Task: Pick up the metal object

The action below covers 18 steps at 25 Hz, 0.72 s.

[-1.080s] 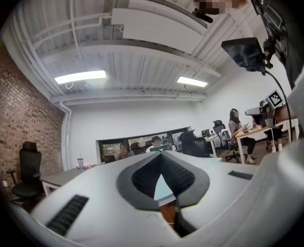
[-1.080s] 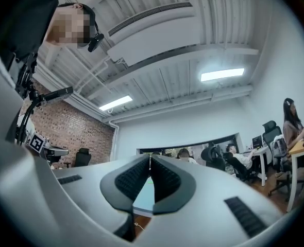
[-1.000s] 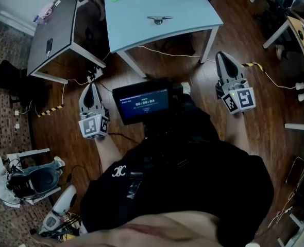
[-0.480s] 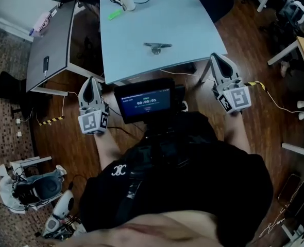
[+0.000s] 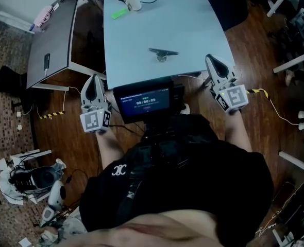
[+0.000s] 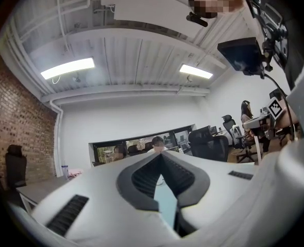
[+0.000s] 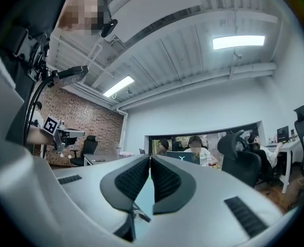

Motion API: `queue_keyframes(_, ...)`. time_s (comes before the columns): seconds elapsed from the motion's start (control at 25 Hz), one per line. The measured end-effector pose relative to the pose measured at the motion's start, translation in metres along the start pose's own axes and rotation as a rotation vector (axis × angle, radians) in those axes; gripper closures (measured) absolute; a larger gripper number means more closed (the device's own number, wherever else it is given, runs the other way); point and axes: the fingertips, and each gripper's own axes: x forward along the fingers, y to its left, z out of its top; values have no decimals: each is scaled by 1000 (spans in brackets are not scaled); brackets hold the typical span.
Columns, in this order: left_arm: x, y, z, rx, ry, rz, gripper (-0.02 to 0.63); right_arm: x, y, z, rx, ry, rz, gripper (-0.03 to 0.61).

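While both sets of jaws are pressed together on nothing, the left tool and right tool ride level at the near edge of the pale desk, seemingly carried for the approach. The metal object lies untouched mid-desk, between and beyond them. A second ago, desk and object sat farther off.
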Motion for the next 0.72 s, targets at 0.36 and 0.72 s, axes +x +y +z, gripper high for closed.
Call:
queue_keyframes(0.36,21,36,-9,4,9,-16,606,51,16,-36,-18,75,25,560)
queue_keyframes(0.72,50,77,-22,0,7,3,606,113,30,-79,-106,188,85,558)
